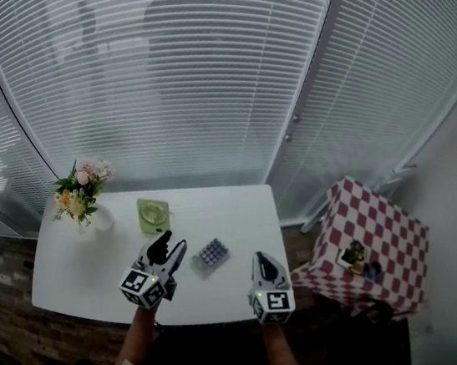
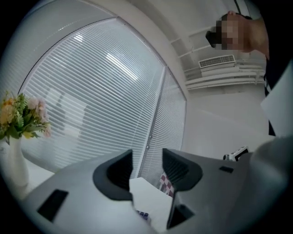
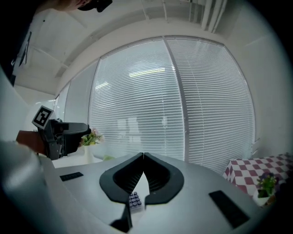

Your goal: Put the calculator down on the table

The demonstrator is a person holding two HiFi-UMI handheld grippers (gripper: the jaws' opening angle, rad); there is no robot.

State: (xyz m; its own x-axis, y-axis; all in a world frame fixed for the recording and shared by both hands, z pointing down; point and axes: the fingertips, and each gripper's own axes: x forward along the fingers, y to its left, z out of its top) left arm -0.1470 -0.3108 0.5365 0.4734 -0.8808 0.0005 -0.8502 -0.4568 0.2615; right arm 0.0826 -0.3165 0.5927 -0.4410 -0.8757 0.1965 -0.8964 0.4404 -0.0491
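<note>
Now your left gripper (image 1: 169, 247) is spread and empty, your right gripper (image 1: 262, 260) is pressed together; the flat calculator (image 1: 211, 255) lies on the white surface (image 1: 233, 212).

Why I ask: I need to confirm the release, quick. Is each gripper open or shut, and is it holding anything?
Left gripper: open, empty.
Right gripper: shut, empty.
Calculator: on the table, held by neither.

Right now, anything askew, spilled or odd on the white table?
Nothing stands out. The calculator lies flat on the white table, a bit skewed to its edges. The flower vase stands upright, with the green item near it. No spill shows.
</note>
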